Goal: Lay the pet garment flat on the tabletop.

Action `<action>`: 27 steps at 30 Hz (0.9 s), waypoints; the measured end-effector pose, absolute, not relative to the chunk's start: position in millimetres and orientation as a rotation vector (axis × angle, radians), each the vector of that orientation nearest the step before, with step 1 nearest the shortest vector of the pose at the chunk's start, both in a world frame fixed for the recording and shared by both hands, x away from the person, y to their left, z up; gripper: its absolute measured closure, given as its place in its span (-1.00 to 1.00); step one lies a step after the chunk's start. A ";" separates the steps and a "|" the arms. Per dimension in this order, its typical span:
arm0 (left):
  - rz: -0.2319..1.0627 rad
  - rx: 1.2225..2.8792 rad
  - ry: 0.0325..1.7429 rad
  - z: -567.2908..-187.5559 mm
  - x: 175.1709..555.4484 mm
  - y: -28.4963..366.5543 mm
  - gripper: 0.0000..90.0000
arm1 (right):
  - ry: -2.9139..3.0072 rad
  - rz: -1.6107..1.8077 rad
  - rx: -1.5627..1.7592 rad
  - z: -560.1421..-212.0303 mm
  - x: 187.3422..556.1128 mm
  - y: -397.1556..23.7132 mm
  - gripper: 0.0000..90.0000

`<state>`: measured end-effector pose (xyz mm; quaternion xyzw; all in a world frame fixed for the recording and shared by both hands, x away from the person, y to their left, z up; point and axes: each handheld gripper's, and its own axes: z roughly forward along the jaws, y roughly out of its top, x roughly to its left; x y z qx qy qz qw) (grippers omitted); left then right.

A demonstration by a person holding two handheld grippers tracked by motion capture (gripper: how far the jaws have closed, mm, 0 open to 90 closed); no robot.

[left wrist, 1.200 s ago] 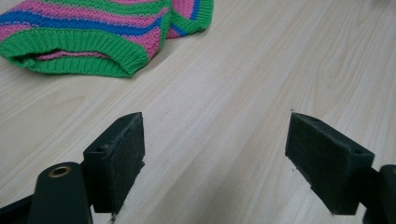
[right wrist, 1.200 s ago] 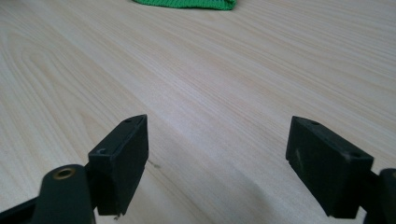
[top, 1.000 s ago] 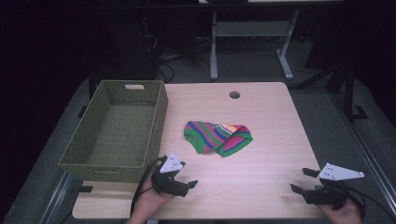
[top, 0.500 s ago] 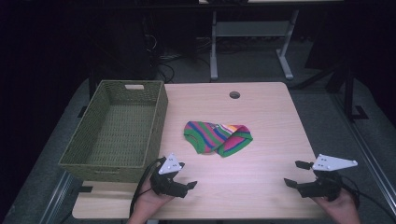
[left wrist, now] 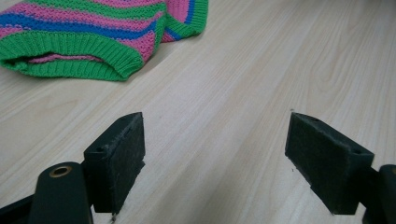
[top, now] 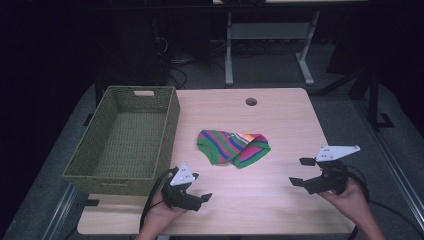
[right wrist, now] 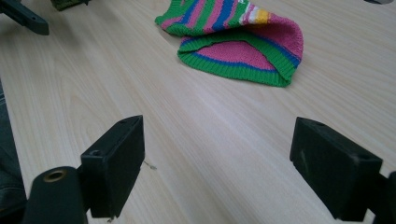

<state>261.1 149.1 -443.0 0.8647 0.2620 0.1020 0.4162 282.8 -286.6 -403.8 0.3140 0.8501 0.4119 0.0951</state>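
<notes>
A striped knit piece [top: 234, 147], pink, green and blue with a little yellow, lies crumpled at the middle of the wooden table [top: 280, 125]. My left gripper [top: 199, 195] rests low near the front edge, just in front of the basket's near corner, open and empty. In the left gripper view the knit piece [left wrist: 98, 37] lies ahead, up and to the left of the gripper [left wrist: 217, 161]. My right gripper [top: 301, 171] hovers open at the front right, pointing left. Its own view shows the knit piece's open green hem [right wrist: 240, 51] ahead of the gripper [right wrist: 219, 168].
A woven olive basket [top: 127, 140] with nothing in it stands on the table's left side. A round cable hole [top: 251, 101] sits near the far edge. Desk legs [top: 229, 45] and cables lie on the dark floor beyond.
My right gripper has moved left and forward onto the table, toward the knit piece. The left gripper has barely shifted.
</notes>
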 end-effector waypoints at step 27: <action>0.233 2.179 0.644 -443.3 263.6 144.5 -0.58 | 2.658 1.105 0.856 -366.8 348.4 -233.6 -0.62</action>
